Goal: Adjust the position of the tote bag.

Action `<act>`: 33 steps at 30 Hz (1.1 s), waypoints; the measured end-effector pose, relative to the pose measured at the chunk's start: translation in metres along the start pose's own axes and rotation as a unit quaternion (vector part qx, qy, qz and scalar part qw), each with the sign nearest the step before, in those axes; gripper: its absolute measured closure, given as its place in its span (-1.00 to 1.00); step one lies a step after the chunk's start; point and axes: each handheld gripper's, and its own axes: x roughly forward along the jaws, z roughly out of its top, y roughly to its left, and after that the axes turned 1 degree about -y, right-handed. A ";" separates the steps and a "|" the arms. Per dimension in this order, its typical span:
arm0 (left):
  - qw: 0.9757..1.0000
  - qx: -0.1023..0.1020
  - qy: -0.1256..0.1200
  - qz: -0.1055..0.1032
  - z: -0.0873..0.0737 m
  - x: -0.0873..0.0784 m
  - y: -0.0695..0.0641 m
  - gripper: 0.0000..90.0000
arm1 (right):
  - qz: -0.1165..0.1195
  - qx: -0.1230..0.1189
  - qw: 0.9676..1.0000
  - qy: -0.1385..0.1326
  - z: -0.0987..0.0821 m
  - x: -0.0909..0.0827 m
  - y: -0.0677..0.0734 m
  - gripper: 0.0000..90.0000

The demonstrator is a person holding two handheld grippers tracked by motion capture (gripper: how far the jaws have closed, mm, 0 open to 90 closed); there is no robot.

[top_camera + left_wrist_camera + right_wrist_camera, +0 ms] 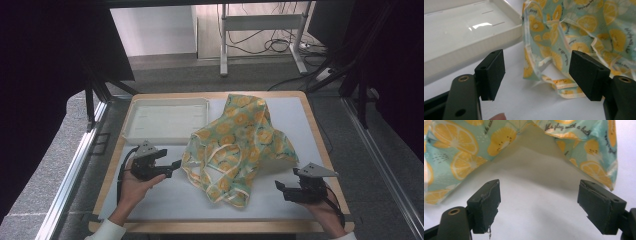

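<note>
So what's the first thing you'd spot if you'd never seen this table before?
The crumpled garment with orange slices on pale green grabs the eye first, heaped in the middle of the white-topped table. Next come the two black grippers, both open and holding nothing: the left gripper beside the cloth's left edge and the right gripper near its right edge. Behind the left one sits an empty white tray.

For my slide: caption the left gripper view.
Open left gripper faces crumpled lemon-print garment on white table mat, beside white plastic tray.
</note>
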 end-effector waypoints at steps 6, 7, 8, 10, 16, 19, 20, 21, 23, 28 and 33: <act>1.000 0.003 -0.001 -0.010 0.016 0.003 -0.004 -0.33 | 0.001 0.001 1.000 0.002 -0.001 0.001 0.000 -0.59; 1.000 0.003 -0.002 -0.013 0.019 0.003 -0.005 -0.33 | 0.000 0.001 1.000 0.002 -0.001 0.001 0.001 -0.59; 1.000 0.002 -0.002 -0.015 0.021 0.003 -0.005 -0.32 | 0.000 0.001 1.000 0.002 0.000 0.001 0.001 -0.59; 1.000 0.000 0.000 -0.018 0.026 0.003 -0.005 -0.32 | -0.001 0.001 1.000 0.004 0.000 0.002 0.001 -0.59; 1.000 -0.004 0.003 -0.025 0.036 0.007 -0.004 -0.30 | -0.003 -0.002 1.000 0.006 -0.001 0.002 0.002 -0.59; 1.000 -0.005 0.005 -0.026 0.039 0.009 -0.003 -0.30 | -0.005 -0.002 1.000 0.008 -0.001 0.002 0.001 -0.59; 1.000 -0.004 0.006 -0.026 0.040 0.010 -0.003 -0.30 | -0.007 -0.004 1.000 0.008 -0.001 0.003 0.001 -0.59; 1.000 -0.007 0.006 -0.025 0.040 0.011 -0.003 -0.30 | -0.007 -0.005 1.000 0.008 -0.001 0.003 0.002 -0.59; 1.000 -0.008 0.007 -0.026 0.042 0.012 -0.002 -0.30 | -0.006 -0.005 1.000 0.008 -0.001 0.003 0.002 -0.59; 0.999 -0.015 0.010 -0.031 0.047 0.016 -0.001 -0.29 | -0.006 -0.006 1.000 0.010 -0.001 0.003 0.001 -0.59; 1.000 -0.006 0.014 -0.025 0.055 0.020 -0.002 -0.25 | -0.005 -0.004 1.000 0.011 -0.001 0.003 0.000 -0.59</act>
